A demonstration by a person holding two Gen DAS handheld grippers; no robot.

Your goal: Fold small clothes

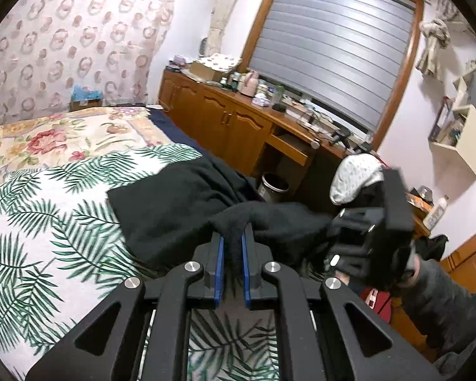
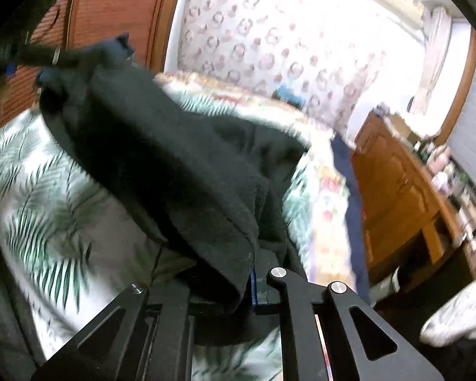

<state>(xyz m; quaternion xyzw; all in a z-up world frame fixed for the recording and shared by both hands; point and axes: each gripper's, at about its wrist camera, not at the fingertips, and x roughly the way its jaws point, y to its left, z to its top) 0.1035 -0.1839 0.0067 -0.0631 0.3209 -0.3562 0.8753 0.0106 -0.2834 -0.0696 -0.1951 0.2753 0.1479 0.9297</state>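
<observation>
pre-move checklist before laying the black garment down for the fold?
1. Left claw shut on the black garment: ok.
2. Right claw grip: fabric drapes over its fingers; cannot tell.
3. Cloth taut between the claws: not ok, it sags and bunches.
4. Far end resting on the palm-leaf bedspread: ok.
5. Garment edges aligned: cannot tell, the right wrist view is blurred.

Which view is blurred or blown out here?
Right wrist: motion-smeared throughout, patterned curtain overexposed, dark garment covering the right gripper. Left wrist: mostly sharp, evenly lit, strong fisheye bending; left gripper crisp.
</observation>
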